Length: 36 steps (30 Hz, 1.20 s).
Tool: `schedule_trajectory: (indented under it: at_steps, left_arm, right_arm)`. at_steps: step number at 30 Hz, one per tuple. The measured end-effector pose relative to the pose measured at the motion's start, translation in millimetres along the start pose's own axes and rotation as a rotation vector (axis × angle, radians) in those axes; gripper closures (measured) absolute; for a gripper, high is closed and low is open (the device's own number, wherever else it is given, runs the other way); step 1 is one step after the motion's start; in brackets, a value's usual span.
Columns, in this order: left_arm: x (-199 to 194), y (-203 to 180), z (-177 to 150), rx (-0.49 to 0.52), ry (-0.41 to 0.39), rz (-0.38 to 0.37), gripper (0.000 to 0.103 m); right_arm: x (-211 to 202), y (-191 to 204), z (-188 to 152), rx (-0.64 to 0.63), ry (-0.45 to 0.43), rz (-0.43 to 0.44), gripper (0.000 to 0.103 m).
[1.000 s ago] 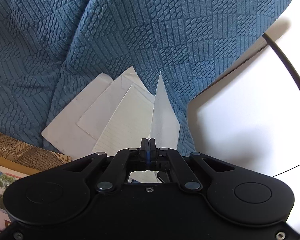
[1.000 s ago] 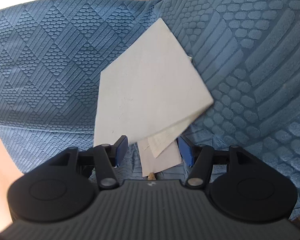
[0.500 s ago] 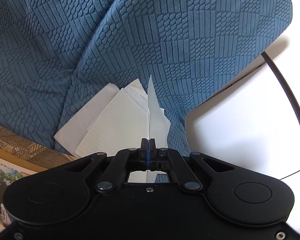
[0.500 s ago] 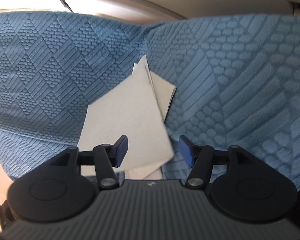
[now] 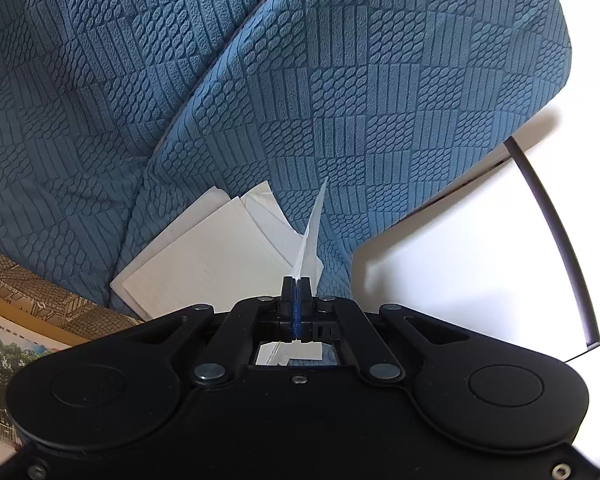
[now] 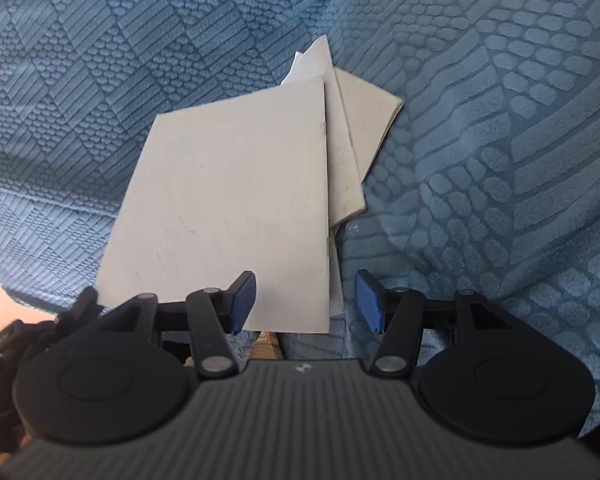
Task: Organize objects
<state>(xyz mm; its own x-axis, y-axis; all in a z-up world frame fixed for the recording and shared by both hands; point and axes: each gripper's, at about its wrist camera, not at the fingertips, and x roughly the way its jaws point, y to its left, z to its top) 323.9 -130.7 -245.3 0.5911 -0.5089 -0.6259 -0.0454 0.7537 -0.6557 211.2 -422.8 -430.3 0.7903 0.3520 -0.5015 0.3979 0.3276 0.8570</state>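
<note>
My left gripper is shut on a thin white sheet, which stands edge-on and rises away from the fingertips. Beside it, a loose stack of white papers with a lined sheet on top lies on the blue textured couch cover. In the right wrist view a large pale sheet overlaps two more papers on the same cover. My right gripper is open. The large sheet's lower edge reaches between its blue pads, which do not press on it.
A printed picture book lies at the lower left of the left wrist view. A white floor shows past the couch edge, crossed by a black cable. A dark shape sits at the lower left edge of the right wrist view.
The left gripper has drawn back and up, still shut on the sheet, so the stack looks farther off. In the right wrist view the top sheet has swung round and faces the camera more squarely.
</note>
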Motion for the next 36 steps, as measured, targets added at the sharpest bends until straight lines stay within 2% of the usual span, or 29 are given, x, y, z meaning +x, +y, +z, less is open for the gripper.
schedule_trajectory:
  at_steps: [8,13,19,23,25,29,32,33,34,36]
  left_arm:
    - [-9.3,1.3,4.7,-0.006,-0.025,0.000,0.103]
    - [-14.5,2.5,6.6,-0.015,-0.027,-0.009,0.103]
    - [-18.1,2.1,9.6,-0.019,-0.033,-0.019,0.103]
    - [-20.9,3.0,9.8,-0.023,-0.040,-0.017,0.103]
    - [-22.3,5.6,10.4,-0.027,-0.046,-0.008,0.103]
    - [-21.6,20.0,12.4,-0.069,-0.050,0.008,0.103]
    - [-21.9,27.7,14.7,-0.086,-0.054,0.015,0.103]
    - [-22.0,29.4,15.4,-0.089,-0.055,0.016,0.103]
    - [-22.1,31.1,16.2,-0.093,-0.056,0.016,0.103]
    - [-21.8,33.4,17.7,-0.094,-0.058,0.025,0.103]
  right_arm:
    - [5.6,3.6,0.5,-0.010,-0.008,0.026,0.044]
    - [5.2,4.3,-7.2,0.057,0.062,0.115,0.045]
    - [15.4,10.9,-33.1,0.084,0.133,0.126,0.044]
    - [27.6,6.2,-30.8,0.127,0.113,0.145,0.044]
    - [34.0,2.9,-27.5,0.145,0.108,0.169,0.047]
    - [44.1,2.7,-26.1,0.164,0.134,0.229,0.045]
    - [47.6,6.2,-29.2,0.127,0.135,0.210,0.053]
    - [49.8,6.8,-29.8,0.121,0.138,0.200,0.063]
    - [50.9,6.5,-30.6,0.115,0.142,0.192,0.078]
    - [53.2,8.1,-30.6,0.100,0.138,0.184,0.088]
